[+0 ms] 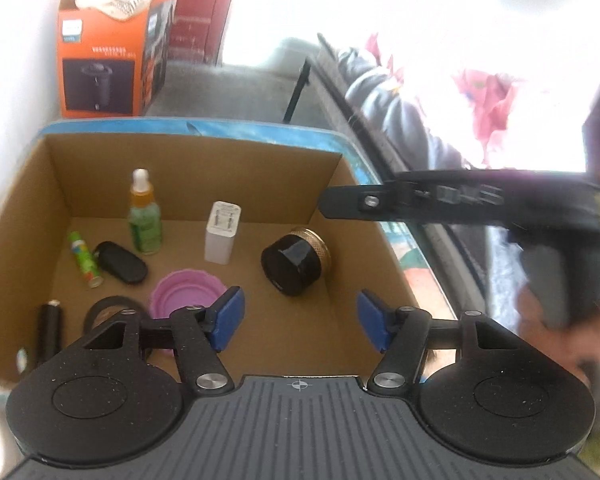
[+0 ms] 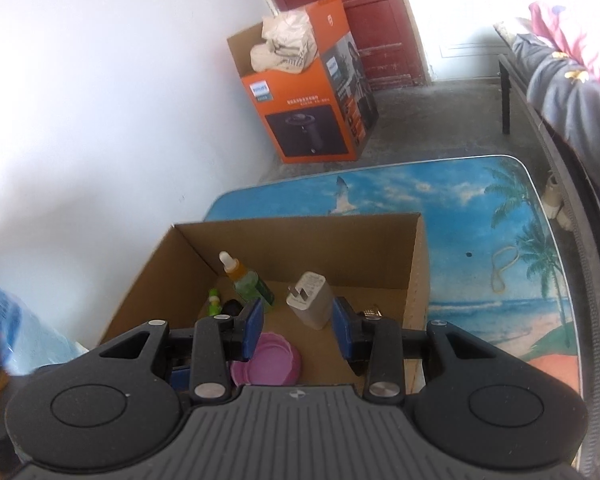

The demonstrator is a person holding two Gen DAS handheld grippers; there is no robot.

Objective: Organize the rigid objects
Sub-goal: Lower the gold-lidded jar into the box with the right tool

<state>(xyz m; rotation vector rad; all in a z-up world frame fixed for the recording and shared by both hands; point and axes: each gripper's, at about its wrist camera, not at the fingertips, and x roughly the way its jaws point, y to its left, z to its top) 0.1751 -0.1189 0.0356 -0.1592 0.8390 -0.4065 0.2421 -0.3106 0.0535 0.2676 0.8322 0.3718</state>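
Whitewashed wall and grey floor are seen behind a beach-print table [image 2: 480,208], on which an open cardboard box [image 1: 196,160] is set.

From the left wrist, the left gripper [image 1: 300,318] is held wide open and empty over the box. A black jar [image 1: 296,260] lies at 12 o'clock of it, a white charger [image 1: 222,236] and dropper bottle [image 1: 144,216] at 11, and a purple lid [image 1: 184,296] at 9. The right gripper [image 1: 420,200] is seen at 2 o'clock.

From the right wrist, the right gripper [image 2: 298,330] is likewise spread and empty, with the charger [image 2: 312,300] between its pads but apparently ungrasped.

Sorting appears nearly finished; a yellow rubber band [image 2: 504,268] remains on the table at 2 o'clock, so a move there would seemingly be called for.
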